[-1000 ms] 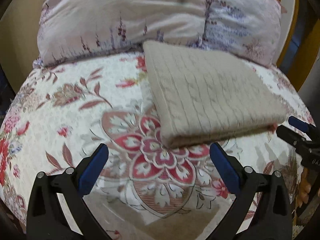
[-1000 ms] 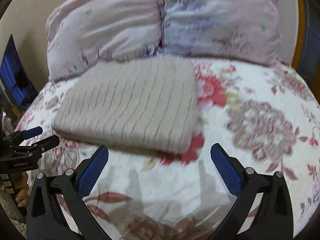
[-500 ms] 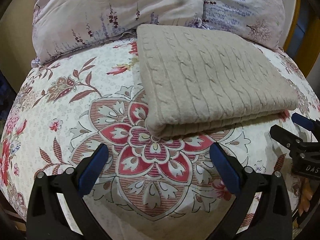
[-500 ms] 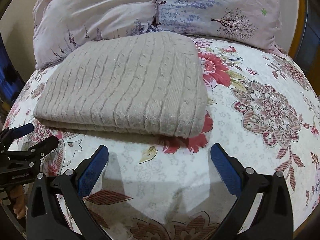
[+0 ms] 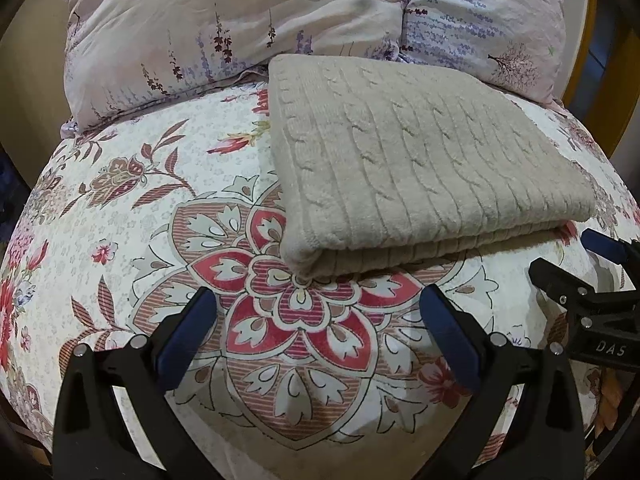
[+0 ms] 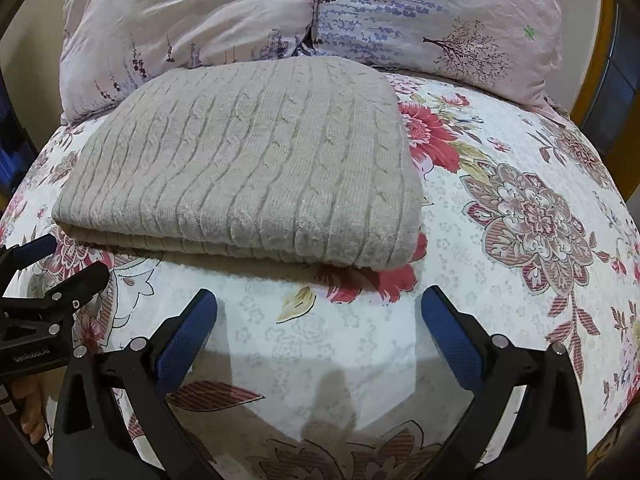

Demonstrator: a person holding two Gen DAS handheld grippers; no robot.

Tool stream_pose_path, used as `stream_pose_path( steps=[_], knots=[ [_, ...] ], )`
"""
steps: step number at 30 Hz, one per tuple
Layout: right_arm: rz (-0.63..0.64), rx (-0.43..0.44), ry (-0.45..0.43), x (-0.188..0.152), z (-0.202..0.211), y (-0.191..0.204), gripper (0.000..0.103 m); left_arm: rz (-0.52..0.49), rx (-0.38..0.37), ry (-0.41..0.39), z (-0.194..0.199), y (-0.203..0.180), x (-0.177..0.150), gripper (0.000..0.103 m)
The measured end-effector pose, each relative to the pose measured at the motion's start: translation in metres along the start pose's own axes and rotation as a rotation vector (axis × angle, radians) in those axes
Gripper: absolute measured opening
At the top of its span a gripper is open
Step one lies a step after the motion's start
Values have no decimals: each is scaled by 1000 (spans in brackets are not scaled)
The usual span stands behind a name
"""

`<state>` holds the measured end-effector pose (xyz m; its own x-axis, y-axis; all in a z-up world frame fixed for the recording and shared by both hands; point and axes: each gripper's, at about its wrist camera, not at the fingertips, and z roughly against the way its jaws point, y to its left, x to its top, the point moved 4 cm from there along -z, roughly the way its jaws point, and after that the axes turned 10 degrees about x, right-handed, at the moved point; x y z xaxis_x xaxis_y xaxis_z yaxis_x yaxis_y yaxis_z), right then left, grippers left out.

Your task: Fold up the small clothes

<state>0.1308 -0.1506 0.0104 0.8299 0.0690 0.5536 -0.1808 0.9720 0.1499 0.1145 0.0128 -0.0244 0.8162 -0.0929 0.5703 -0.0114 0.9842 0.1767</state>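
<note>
A beige cable-knit garment point(image 5: 416, 168) lies folded into a thick rectangle on the floral bedspread point(image 5: 140, 208), its doubled edge facing me. My left gripper point(image 5: 320, 320) hovers open just short of its near left corner, nothing between the blue pads. In the right wrist view the same folded knit point(image 6: 248, 168) sits ahead and to the left, and my right gripper point(image 6: 320, 316) stands open in front of its near right corner. Each gripper shows at the edge of the other's view: the right gripper point(image 5: 576, 260) and the left gripper point(image 6: 56, 264).
Two pale floral pillows point(image 5: 240, 28) point(image 6: 440, 20) lean at the head of the bed right behind the knit. A yellow wooden frame point(image 6: 600, 48) runs along the right side. Bedspread point(image 6: 520, 220) lies bare to the right of the garment.
Both grippers have risen and tilted down, so the folded knit looms larger and nearer in each view. The garment itself has not moved. Both stay open.
</note>
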Motion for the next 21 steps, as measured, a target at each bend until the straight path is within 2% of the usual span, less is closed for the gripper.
stream_pose_path(
  steps=[21],
  knots=[
    [-1, -1, -5, -1, 1, 0, 102, 2, -2, -5, 0, -1, -1, 101]
  ],
)
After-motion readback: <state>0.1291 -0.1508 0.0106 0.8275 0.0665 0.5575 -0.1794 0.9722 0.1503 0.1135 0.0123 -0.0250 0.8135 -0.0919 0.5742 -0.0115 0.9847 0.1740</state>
